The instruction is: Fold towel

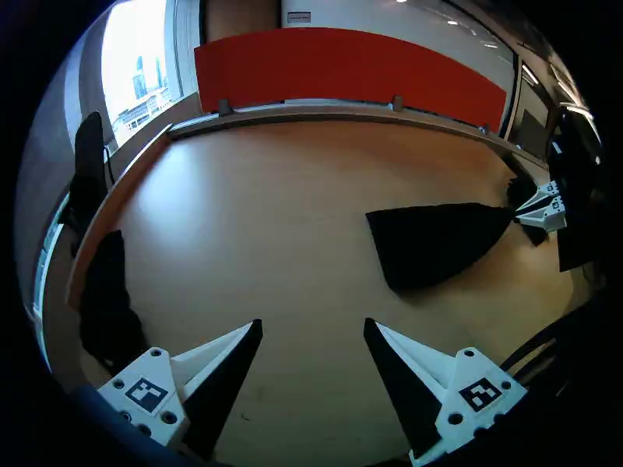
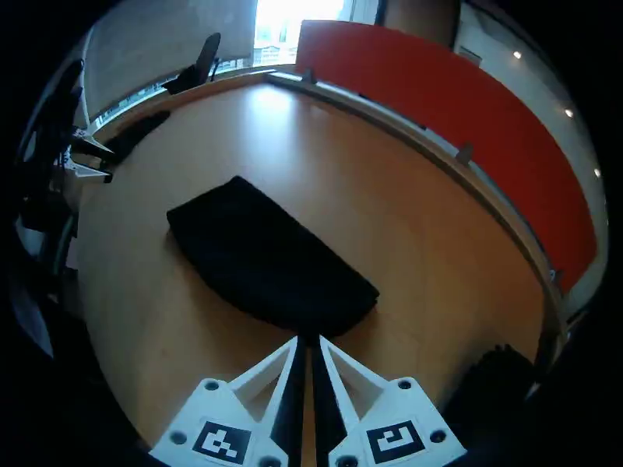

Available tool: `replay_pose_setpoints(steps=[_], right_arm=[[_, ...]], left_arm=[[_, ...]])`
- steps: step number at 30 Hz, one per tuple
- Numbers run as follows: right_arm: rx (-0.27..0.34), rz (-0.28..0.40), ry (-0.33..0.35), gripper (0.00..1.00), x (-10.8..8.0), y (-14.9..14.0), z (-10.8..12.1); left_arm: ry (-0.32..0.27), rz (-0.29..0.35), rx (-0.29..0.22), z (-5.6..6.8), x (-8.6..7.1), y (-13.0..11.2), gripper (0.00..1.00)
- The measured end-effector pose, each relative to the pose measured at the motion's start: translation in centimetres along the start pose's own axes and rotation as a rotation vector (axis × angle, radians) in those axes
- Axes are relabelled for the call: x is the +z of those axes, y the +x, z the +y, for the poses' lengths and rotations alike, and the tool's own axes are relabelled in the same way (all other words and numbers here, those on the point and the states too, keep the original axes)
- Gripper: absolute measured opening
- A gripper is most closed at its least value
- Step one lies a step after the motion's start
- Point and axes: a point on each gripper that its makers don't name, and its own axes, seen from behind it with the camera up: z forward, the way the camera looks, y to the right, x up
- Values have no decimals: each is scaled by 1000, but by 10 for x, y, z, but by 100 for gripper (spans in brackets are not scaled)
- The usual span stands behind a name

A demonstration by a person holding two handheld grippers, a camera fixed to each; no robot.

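Left gripper view: left claw (image 1: 311, 322) wide over wooden desk (image 1: 257, 210); right claw (image 1: 517, 212) pinches black towel (image 1: 436, 241).

wooden desk (image 1: 257, 218) | red partition (image 1: 350, 66) | window (image 1: 136, 78) | possibly a chair (image 1: 87, 159)

The towel (image 2: 265, 265) is black, the table (image 2: 389, 194) light brown, the panel (image 1: 350, 66) at twelve o'clock red. The left gripper (image 1: 311, 322) and right gripper (image 2: 309, 342) are white with black-and-white square markers.
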Motion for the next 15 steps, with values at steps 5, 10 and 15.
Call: replay_pose_setpoints(steps=[5,10,15], right_arm=[[-12,18,-23,5,-17,9,12],[-21,33,-42,5,-31,16,22],[-44,43,-60,5,-43,22,28]], left_arm=[[1,2,-3,-1,0,1,97],[4,4,-7,-1,0,2,97],[2,4,-4,0,0,2,97]])
